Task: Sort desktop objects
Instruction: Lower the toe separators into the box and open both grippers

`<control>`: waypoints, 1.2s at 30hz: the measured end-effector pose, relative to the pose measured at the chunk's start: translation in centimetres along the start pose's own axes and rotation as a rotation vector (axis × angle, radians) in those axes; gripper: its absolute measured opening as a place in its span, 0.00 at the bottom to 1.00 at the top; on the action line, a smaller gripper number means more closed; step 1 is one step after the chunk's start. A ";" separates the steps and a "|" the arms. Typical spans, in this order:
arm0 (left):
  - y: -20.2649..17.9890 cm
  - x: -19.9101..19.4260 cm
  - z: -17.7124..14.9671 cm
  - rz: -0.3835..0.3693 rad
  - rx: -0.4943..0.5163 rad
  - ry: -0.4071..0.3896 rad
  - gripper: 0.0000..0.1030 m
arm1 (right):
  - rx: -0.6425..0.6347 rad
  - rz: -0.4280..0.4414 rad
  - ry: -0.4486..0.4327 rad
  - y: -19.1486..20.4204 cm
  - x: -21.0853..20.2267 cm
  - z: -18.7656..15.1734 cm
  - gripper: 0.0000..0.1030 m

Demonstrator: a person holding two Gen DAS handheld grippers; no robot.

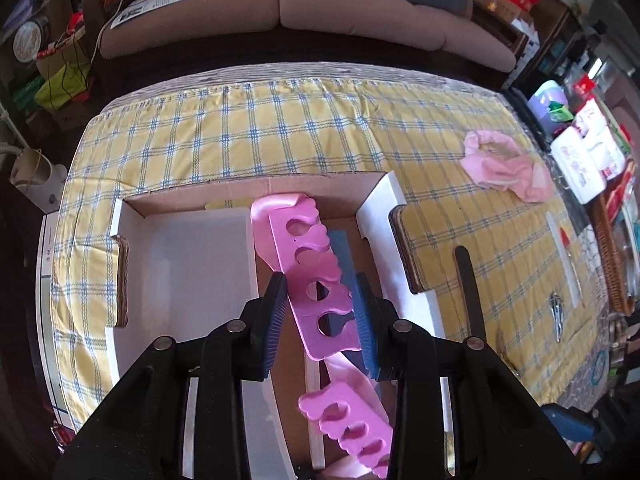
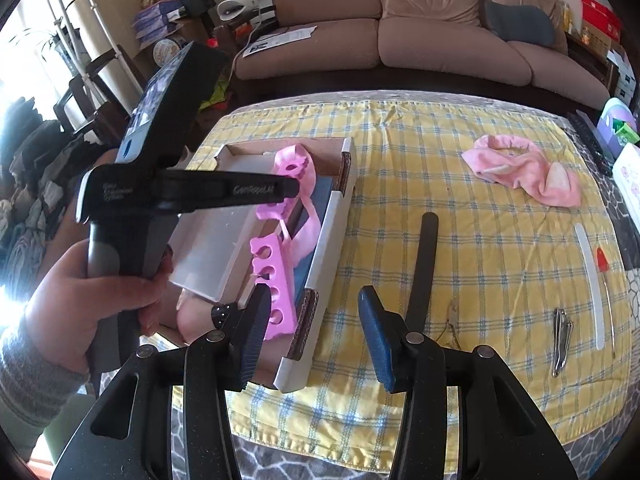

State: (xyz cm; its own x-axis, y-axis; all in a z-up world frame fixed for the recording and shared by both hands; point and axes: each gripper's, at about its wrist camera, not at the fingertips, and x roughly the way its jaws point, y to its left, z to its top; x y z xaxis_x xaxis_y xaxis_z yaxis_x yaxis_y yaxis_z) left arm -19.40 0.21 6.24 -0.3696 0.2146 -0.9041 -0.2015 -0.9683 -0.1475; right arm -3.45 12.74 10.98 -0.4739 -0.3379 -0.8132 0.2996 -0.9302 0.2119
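- A pink foam toe separator (image 1: 316, 276) is clamped between the pads of the left gripper (image 1: 322, 320), above the cardboard box (image 1: 180, 264).
- The right gripper (image 2: 316, 336) is held part-open and empty; a black nail file (image 2: 424, 272) is seen just beyond it on the desk (image 2: 480, 208).

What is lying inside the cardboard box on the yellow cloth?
Inside the cardboard box: two pink toe separators, pink ribbon, a dark blue block, and a white inner tray. What lies beneath these is hidden.
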 end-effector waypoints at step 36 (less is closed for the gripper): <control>1.2 -12.6 -9.5 -0.038 0.049 -0.079 1.00 | 0.077 -0.145 -0.054 -3.7 -5.9 -2.5 1.00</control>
State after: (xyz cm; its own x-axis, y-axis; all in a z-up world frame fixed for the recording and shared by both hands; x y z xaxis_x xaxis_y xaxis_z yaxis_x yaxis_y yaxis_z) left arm -6.36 -4.91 13.68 -0.4304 0.2626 -0.8636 -0.2600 -0.9523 -0.1599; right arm 0.29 18.49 13.64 -0.5517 -0.2047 -0.8085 0.1620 -0.9772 0.1369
